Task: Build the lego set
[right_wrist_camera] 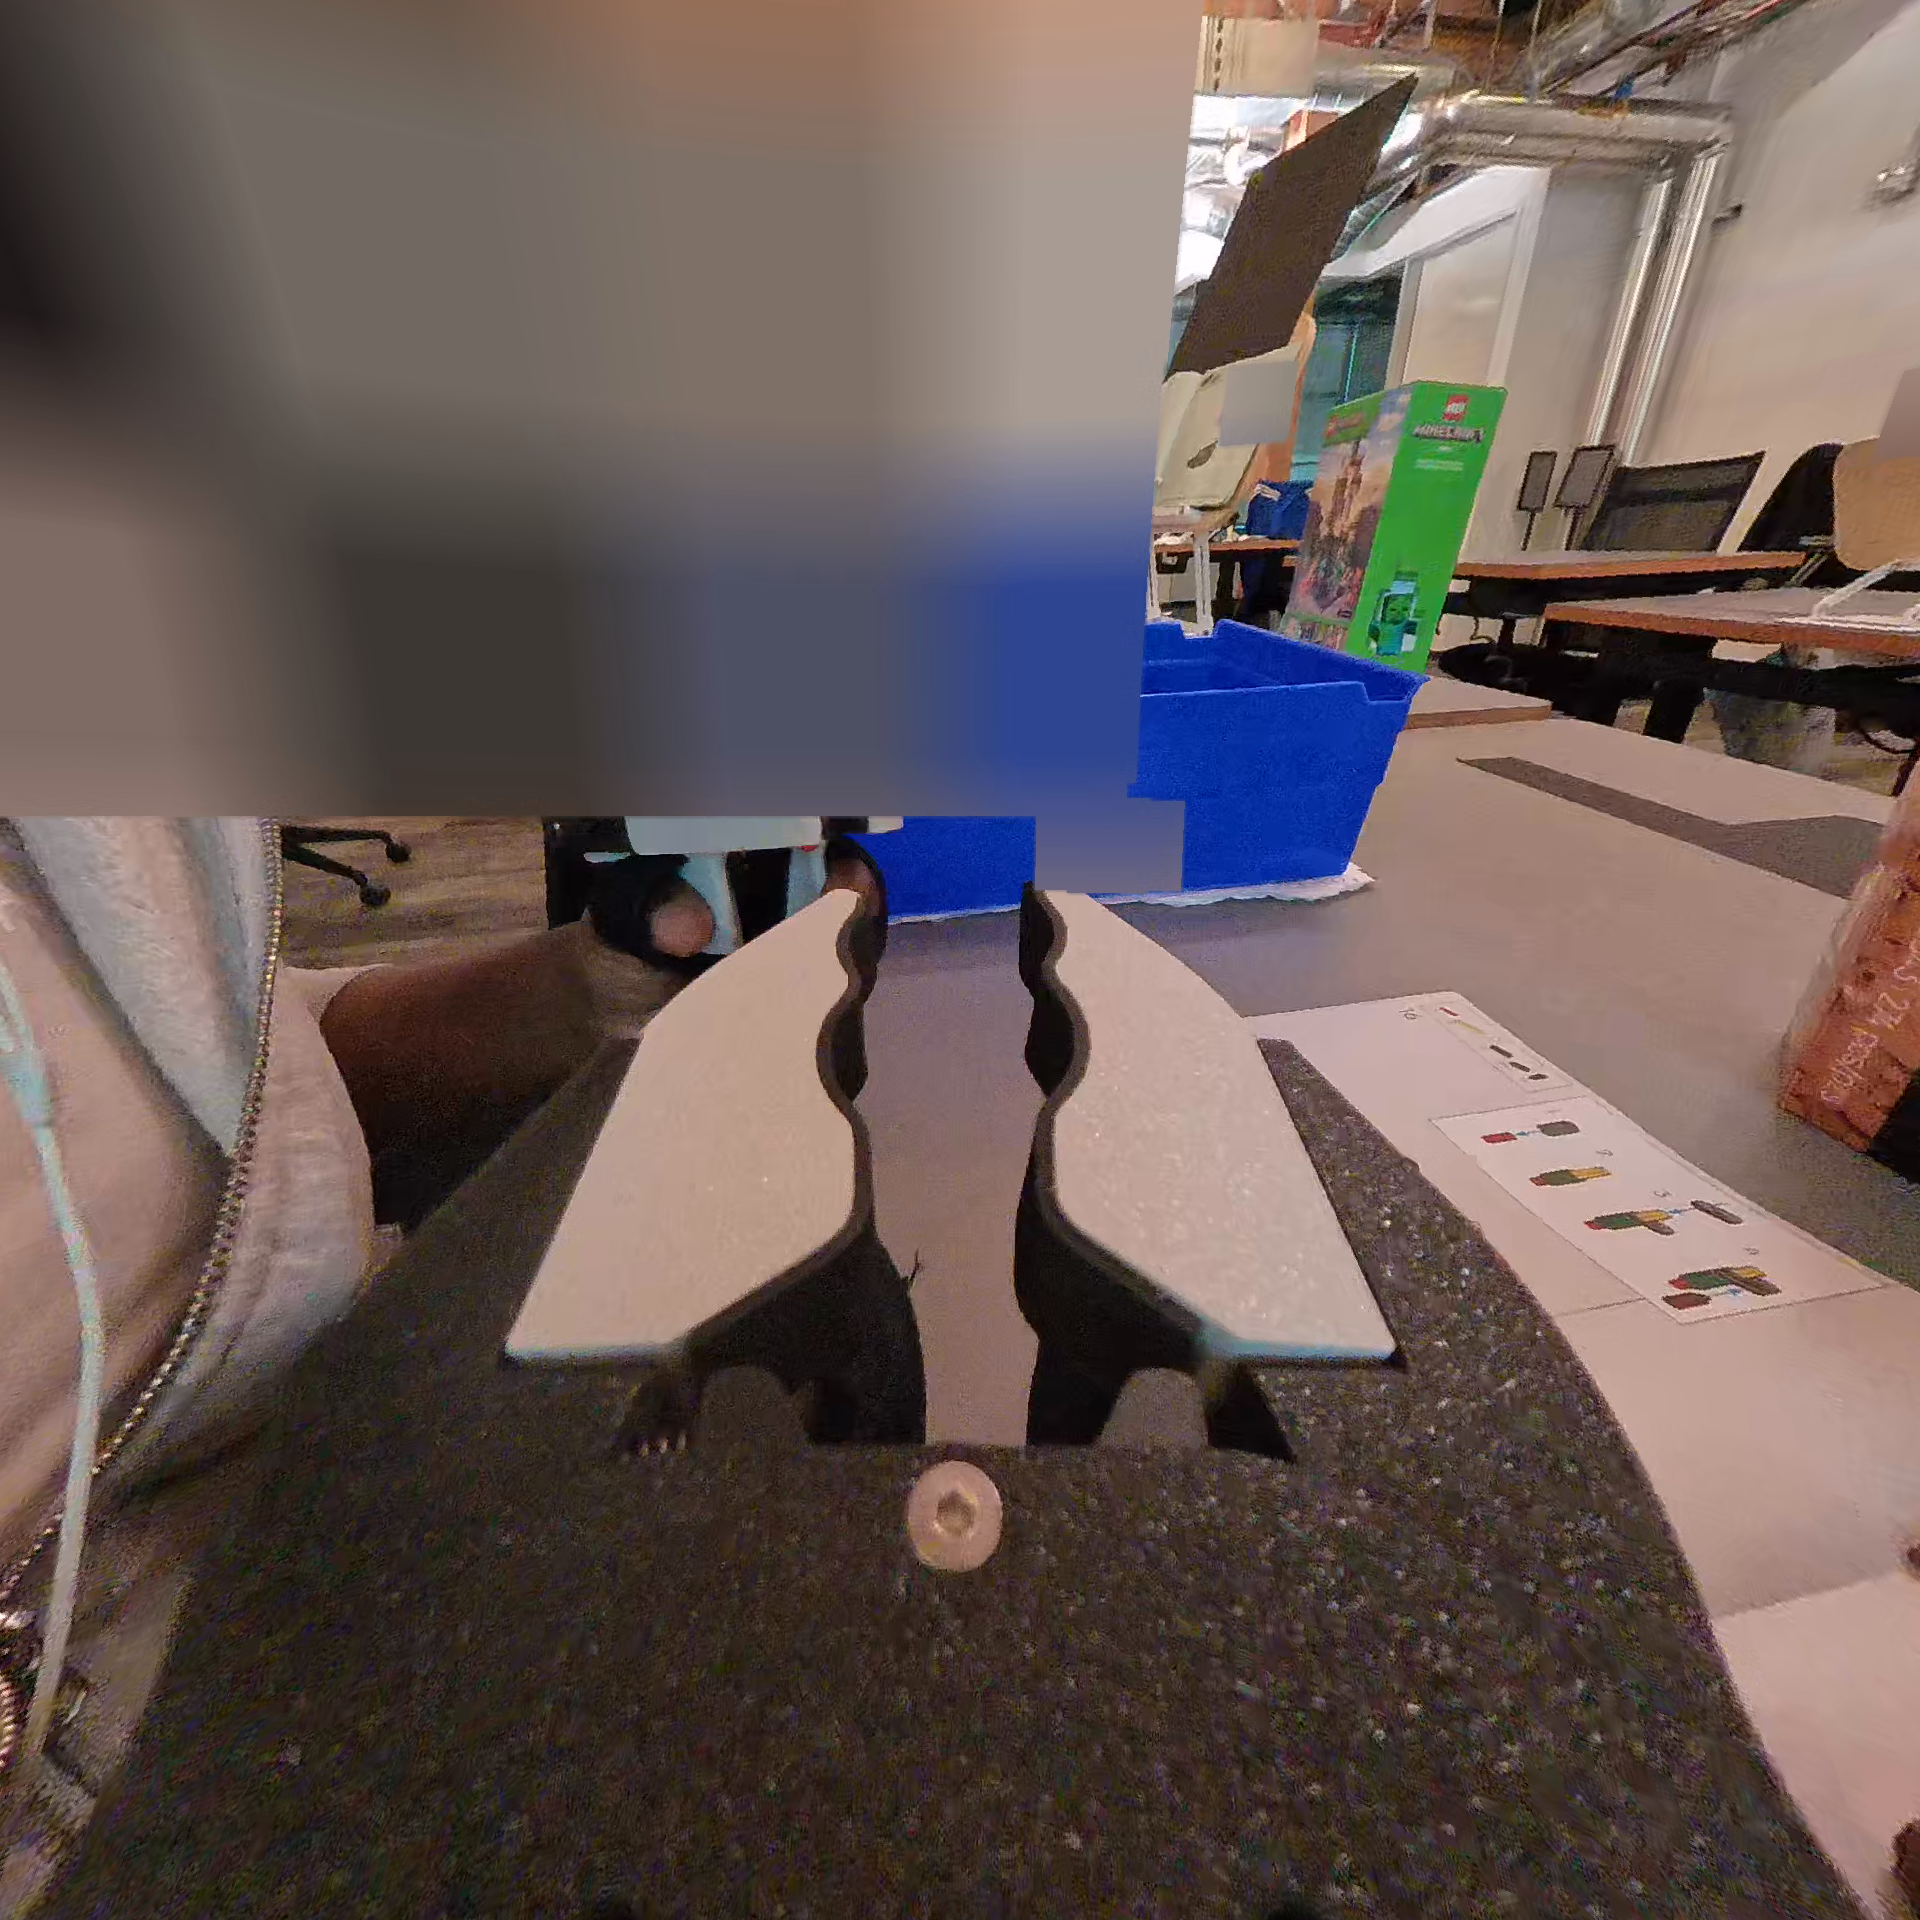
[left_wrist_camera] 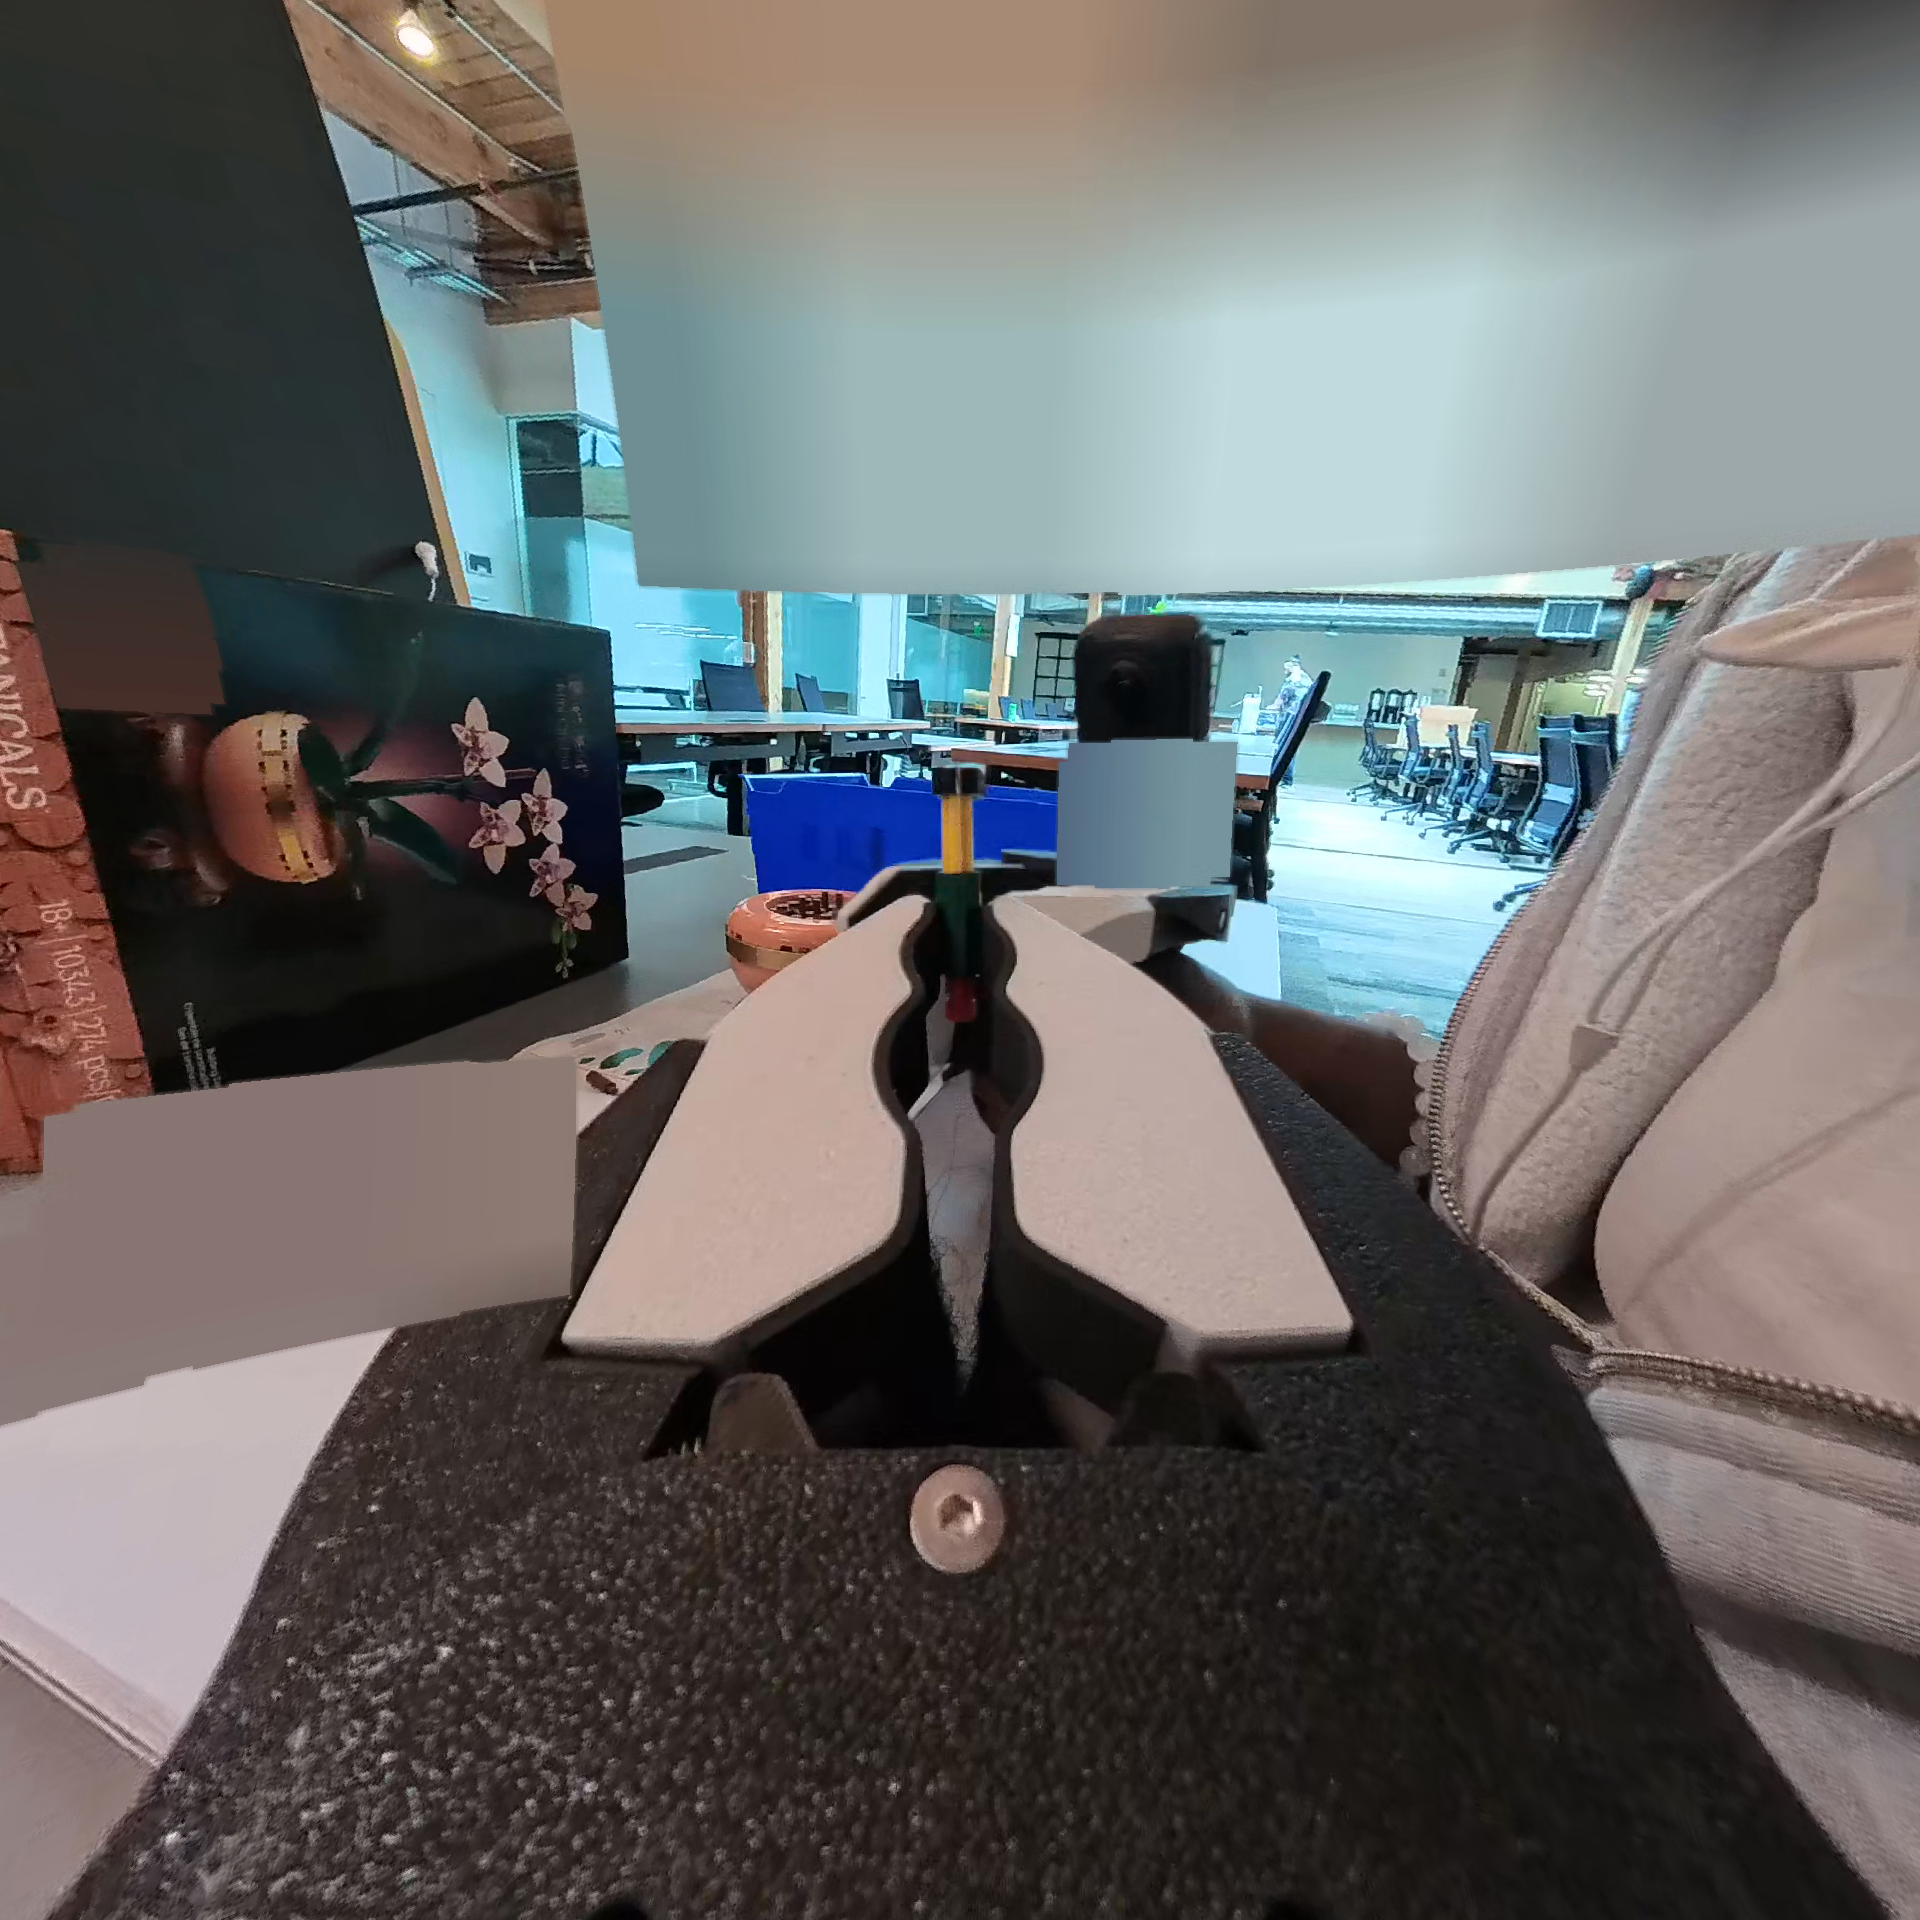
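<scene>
The left hand-held gripper [left_wrist_camera: 956,935] squeezes a thin stick of lego pieces [left_wrist_camera: 956,831], its yellow part poking up past the tips. The right hand-held gripper [right_wrist_camera: 945,935] is open and empty. Next, I think, it must fetch the piece shown in the instruction booklet [right_wrist_camera: 1621,1226] just beside it.

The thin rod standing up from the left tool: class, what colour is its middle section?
Yellow, best in the left wrist view.

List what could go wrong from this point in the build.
1. The left gripper pinches the thin green, yellow and black rod assembly only at its lower end; a side push could twist it or slip it out.
2. The right gripper is open and empty, close to the left one, so they could bump.
</scene>
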